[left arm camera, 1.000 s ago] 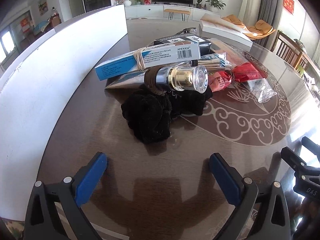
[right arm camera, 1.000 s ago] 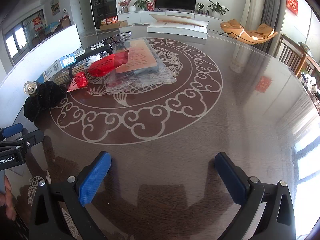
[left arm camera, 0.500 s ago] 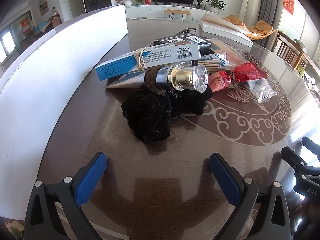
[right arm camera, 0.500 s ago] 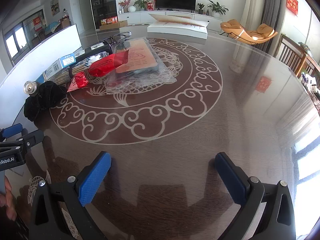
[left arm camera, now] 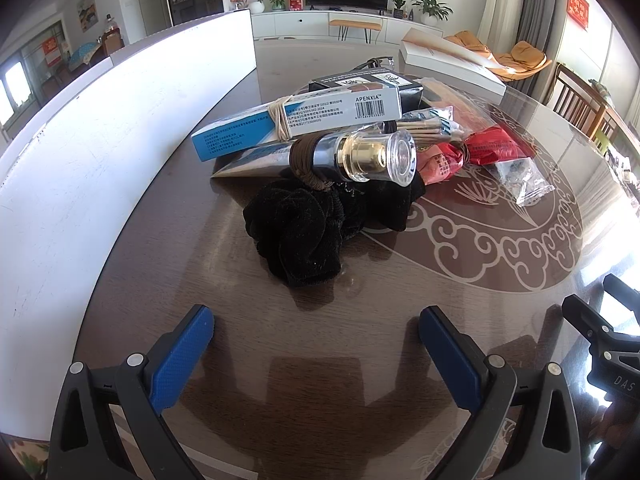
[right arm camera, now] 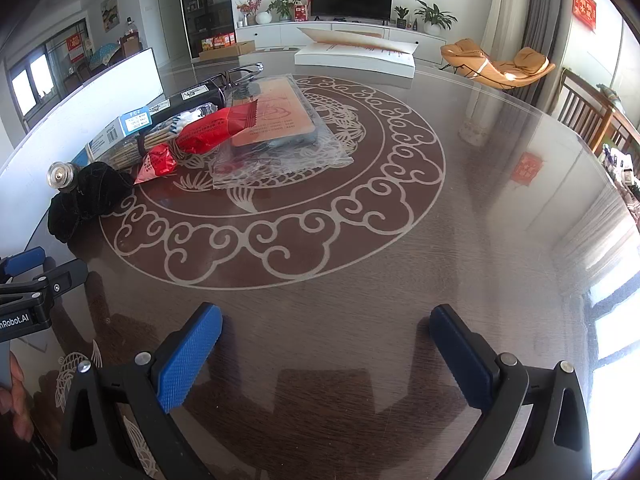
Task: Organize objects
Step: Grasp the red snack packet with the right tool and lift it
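A pile of objects lies on the dark round table (left arm camera: 320,360). Nearest my left gripper (left arm camera: 316,320) is a black velvet scrunchie (left arm camera: 304,232). Resting on it is a silver tube with a clear cap (left arm camera: 360,154). Behind come a blue-and-white box (left arm camera: 300,120), a black box (left arm camera: 368,82), red packets (left arm camera: 492,144) and a small clear bag (left arm camera: 524,180). The left gripper stands open, a short way in front of the scrunchie. My right gripper (right arm camera: 324,328) is open over bare table; the pile (right arm camera: 192,136) and a bagged orange card (right arm camera: 280,116) lie far left.
A tall white board (left arm camera: 100,152) runs along the table's left side. A long white box (right arm camera: 356,56) sits at the far edge. Chairs (right arm camera: 592,116) stand beyond the right rim. The right gripper's body (left arm camera: 608,336) shows at the left view's right edge.
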Tool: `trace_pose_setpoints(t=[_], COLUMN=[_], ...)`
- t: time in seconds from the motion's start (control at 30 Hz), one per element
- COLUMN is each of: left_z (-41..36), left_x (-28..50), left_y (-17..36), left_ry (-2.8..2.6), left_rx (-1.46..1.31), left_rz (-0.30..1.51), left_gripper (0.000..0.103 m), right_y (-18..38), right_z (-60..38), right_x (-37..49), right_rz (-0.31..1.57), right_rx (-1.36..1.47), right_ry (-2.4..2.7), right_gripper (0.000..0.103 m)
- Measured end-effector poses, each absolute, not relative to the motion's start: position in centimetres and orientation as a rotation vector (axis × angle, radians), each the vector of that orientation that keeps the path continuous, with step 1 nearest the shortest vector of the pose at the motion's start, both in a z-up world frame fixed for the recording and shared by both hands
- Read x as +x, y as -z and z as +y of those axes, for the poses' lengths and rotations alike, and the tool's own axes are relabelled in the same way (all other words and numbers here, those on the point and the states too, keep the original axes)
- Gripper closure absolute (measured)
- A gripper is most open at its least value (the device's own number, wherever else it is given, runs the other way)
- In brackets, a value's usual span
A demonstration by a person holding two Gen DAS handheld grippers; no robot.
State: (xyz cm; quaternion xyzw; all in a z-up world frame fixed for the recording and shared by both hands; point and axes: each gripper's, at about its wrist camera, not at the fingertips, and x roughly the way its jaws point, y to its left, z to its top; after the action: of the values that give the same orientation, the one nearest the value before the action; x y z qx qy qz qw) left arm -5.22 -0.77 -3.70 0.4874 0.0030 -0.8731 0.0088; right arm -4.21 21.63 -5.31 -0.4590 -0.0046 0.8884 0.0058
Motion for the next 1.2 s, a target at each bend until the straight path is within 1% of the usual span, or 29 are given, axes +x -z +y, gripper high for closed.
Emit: trace_pose_setpoints(t=[0.07,0.13,0.17,0.3,0.37,0.5,0.57,0.6,0.63,0.67,0.7,0.77,0.83,0.93,1.03,1.1,1.13,1.17,1.2], left_z=[-1.3,-2.2,-2.8,-4.9,-5.4,-5.6,-5.6,-5.6,-5.7,-5.7,-5.9,-6.2,-6.4,-6.6,-6.7,-7.0,-7.1,-7.3,-7.3], left_x=[-5.2,-5.1,-5.0,-4.6,-4.3,-4.0,-4.1,-4.1,-4.1,-4.1,-4.0,-3.9,-3.9,-4.1,-3.9,-3.6,-3.5,-3.4,-3.4], left_y=[3.5,3.1,3.0,2.3,1.8,1.3,1.4,1.4,1.3,1.3,1.2,1.1,1.2,1.5,1.4,1.3,1.2,1.2,1.3], left_ry=[2.724,2.739,2.742,2.742,2.753,2.781,2.785,2.786,2.787,2.787,2.789,2.788,2.781,2.767,2.765,2.765,2.764,2.762,2.76], left_rx=[1.52,1.514,1.508,1.453,1.407,1.366,1.364,1.364,1.36,1.353,1.344,1.325,1.321,1.333,1.325,1.31,1.304,1.302,1.302], left_rz=[0.041,0.135,0.186,0.361,0.394,0.413,0.415,0.419,0.423,0.429,0.438,0.462,0.486,0.502,0.511,0.531,0.545,0.559,0.569], left_gripper=[0.0,0.0,0.0,0.0,0.0,0.0,0.0,0.0,0.0,0.0,0.0,0.0,0.0,0.0,0.0,0.0,0.0,0.0,0.0], right_y=[5.2,4.7,4.0,0.1,-0.7,0.1,1.3,1.9,2.3,2.7,2.8,2.5,1.9,1.5,2.1,3.1,3.4,3.8,3.9], right_z=[21.5,21.0,20.5,17.2,14.9,10.5,9.1,8.5,8.2,7.8,7.6,7.4,7.8,8.8,9.2,9.2,9.3,9.2,9.5], right_x=[-4.5,-5.4,-5.9,-9.9,-12.8,-17.2,-18.3,-18.5,-18.4,-18.0,-17.1,-14.8,-13.3,-13.4,-14.0,-14.2,-14.2,-14.2,-14.1], right_rz=[-0.039,-0.085,-0.14,-0.388,-0.53,-0.913,-1.041,-1.085,-1.095,-1.084,-1.087,-1.13,-1.192,-1.11,-1.002,-0.941,-0.895,-0.843,-0.779], right_rx=[-1.476,-1.49,-1.464,-1.364,-1.442,-1.596,-1.735,-1.803,-1.912,-2.046,-2.173,-2.335,-2.281,-2.163,-2.106,-2.068,-2.061,-2.063,-2.069], right_ry=[-2.808,-2.882,-2.921,-3.116,-3.148,-3.042,-2.98,-2.954,-2.943,-2.931,-2.911,-2.919,-2.94,-2.958,-2.967,-2.961,-2.966,-2.972,-2.987], right_gripper=[0.0,0.001,0.001,0.001,0.001,0.001,0.001,0.004,0.007,0.015,0.019,0.022,0.021,0.021,0.021,0.024,0.033,0.048,0.059])
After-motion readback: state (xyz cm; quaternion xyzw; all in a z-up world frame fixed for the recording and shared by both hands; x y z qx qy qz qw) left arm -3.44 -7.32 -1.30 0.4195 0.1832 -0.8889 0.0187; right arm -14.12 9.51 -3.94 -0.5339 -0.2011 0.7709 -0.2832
